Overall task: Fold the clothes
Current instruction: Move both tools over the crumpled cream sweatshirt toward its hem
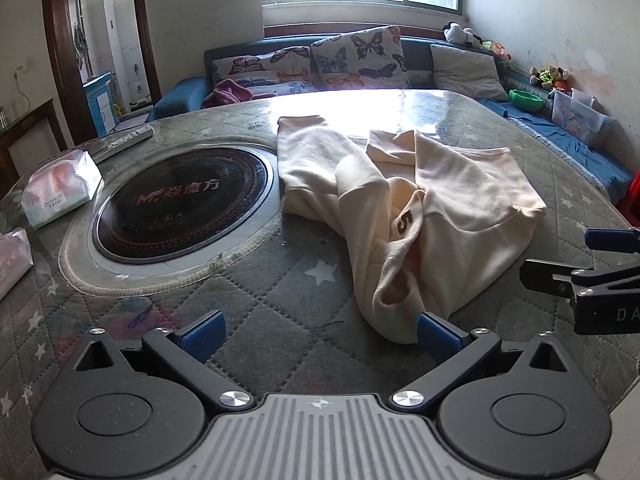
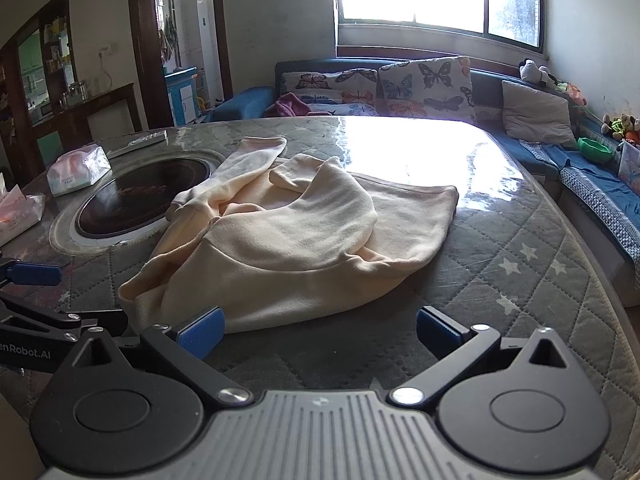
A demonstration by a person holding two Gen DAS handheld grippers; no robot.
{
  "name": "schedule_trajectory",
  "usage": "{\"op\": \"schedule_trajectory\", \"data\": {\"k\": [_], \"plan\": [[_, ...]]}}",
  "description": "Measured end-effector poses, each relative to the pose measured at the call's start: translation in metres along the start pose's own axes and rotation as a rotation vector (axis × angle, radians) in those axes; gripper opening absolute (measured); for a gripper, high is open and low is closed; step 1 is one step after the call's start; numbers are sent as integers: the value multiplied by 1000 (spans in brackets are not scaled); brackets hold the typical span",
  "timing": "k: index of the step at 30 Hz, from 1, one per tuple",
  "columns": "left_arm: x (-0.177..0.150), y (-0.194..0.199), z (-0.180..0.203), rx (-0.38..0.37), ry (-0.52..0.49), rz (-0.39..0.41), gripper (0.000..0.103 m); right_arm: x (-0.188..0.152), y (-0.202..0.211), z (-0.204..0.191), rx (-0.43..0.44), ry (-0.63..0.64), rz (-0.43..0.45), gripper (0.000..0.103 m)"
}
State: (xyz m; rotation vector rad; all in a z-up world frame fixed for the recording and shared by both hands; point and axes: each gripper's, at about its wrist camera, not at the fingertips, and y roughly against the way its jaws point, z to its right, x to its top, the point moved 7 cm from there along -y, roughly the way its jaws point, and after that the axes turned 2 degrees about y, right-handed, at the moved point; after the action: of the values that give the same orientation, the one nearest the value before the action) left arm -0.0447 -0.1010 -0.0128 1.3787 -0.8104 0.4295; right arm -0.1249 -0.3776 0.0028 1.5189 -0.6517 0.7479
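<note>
a cream sweatshirt (image 1: 404,208) lies crumpled on the quilted table (image 1: 280,280), toward the middle, just right of the round black cooktop (image 1: 184,204) set into the surface. one sleeve reaches toward the far edge, and its cuff lies flat on the glossy part where the window glare falls. a fold near the middle shows a brown number five. the near part of the garment bunches into a rounded lump pointing at the near edge.

the left gripper (image 1: 320,336) hovers low over the near edge, its blue-padded jaws wide apart and holding nothing; the right-hand pad sits just beside the lowest fold of the cloth, and i cannot tell whether it touches. the right gripper (image 2: 320,328) hangs at the same edge further right, jaws likewise spread and empty, its left pad close against the hem.

near the left edge of the table rest a tissue pack (image 1: 60,190) and, beyond it, a remote (image 1: 128,140). behind the table runs a blue sofa (image 2: 248,106) with butterfly cushions (image 2: 424,84).
</note>
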Motion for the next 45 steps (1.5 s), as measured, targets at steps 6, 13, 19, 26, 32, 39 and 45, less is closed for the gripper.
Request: {"op": "schedule_trajectory", "data": {"k": [6,13,19,26,32,39,45], "plan": [[2,-1,3,-2,-10,-4,103,1,0,-1,6,2,-2,103],[2,-3,5,3,-18,-15,103,1,-1,-4,14,3,-3,103],[3,-4,6,5,-25,-18,103,1,-3,-5,20,3,-3,103],[5,-5,10,3,-33,-18,103,2,-3,-6,25,2,-2,103],[6,-6,11,3,-36,-23,103,3,-5,-7,28,4,-4,103],[6,-7,10,5,-37,-29,103,5,-5,-8,32,4,-5,103],[7,-9,10,7,-37,-33,103,7,-6,-8,33,3,-4,103]]}}
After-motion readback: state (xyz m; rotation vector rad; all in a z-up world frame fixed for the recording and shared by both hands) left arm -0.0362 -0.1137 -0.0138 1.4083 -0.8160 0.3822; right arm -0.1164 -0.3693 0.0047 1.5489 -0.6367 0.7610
